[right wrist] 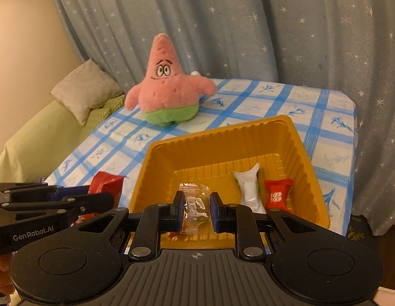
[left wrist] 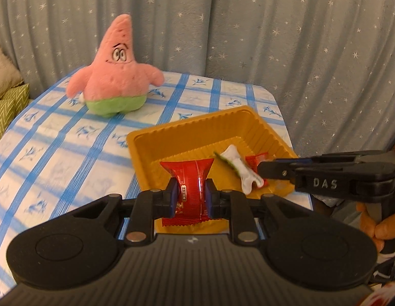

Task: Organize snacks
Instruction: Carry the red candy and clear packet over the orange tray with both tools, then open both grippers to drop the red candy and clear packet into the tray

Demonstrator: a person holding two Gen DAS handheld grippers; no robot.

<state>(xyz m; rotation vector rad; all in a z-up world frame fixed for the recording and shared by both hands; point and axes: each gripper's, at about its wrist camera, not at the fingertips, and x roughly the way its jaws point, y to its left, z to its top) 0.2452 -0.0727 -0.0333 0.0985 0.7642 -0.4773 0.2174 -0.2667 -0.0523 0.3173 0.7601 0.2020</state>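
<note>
**Over the tray, a snack in each claw**

At the lower centre of the left wrist view, your left gripper (left wrist: 189, 199) is clamped tight on a glossy red foil snack packet (left wrist: 188, 176), its crimped ends flaring past the pads, held above the near rim of the ribbed yellow plastic tray (left wrist: 187, 132), likely for dropping in. Your right gripper (right wrist: 196, 210) pinches a small clear cellophane-wrapped sweet (right wrist: 194, 209) over the tray floor. Already lying inside, right of centre, are a white wrapped snack (right wrist: 248, 188) and a small red packet (right wrist: 276, 195), side by side. A pink plush starfish (right wrist: 166, 89) stands at the back on the blue-checked cloth (right wrist: 325, 102).
</note>
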